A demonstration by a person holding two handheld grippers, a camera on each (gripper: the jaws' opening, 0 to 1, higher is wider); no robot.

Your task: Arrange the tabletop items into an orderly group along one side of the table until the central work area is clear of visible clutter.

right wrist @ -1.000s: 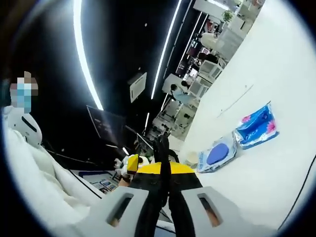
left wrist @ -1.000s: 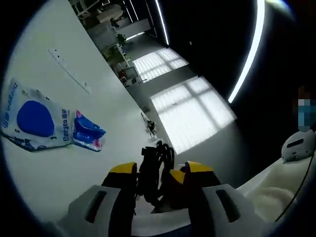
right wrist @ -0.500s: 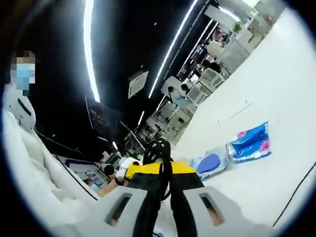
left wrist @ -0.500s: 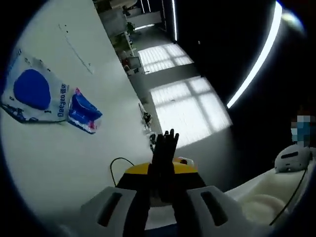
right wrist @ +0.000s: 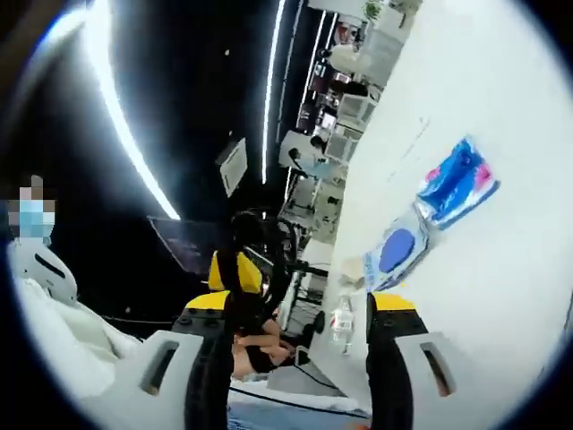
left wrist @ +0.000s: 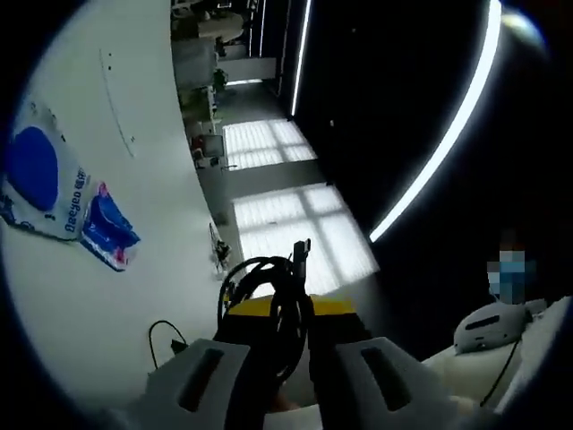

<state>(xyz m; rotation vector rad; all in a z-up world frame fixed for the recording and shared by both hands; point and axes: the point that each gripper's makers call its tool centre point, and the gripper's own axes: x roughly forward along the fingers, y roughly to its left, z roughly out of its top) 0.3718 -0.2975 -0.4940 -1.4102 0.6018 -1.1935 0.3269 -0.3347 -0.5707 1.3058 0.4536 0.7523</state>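
Left gripper view: the left gripper (left wrist: 285,333) has its jaws closed together on a coiled black cable (left wrist: 269,288); loops of it rise above the yellow jaw tips. Beyond lies the white table (left wrist: 107,215); on it we see a white packet with a blue oval (left wrist: 40,184) and just beside it a smaller blue and pink tissue pack (left wrist: 107,239); a thin black wire end (left wrist: 164,333) sits on the table near the jaws.

Right gripper view: the right gripper (right wrist: 304,313) has its jaws spread wide apart with nothing between them; the cable coil (right wrist: 264,260) hangs beside its left jaw, seemingly just touching it, though the view is too dark for us to tell; both packets (right wrist: 428,215) lie well off on the table (right wrist: 501,107); a small clear bottle (right wrist: 341,324) stands near the table edge.
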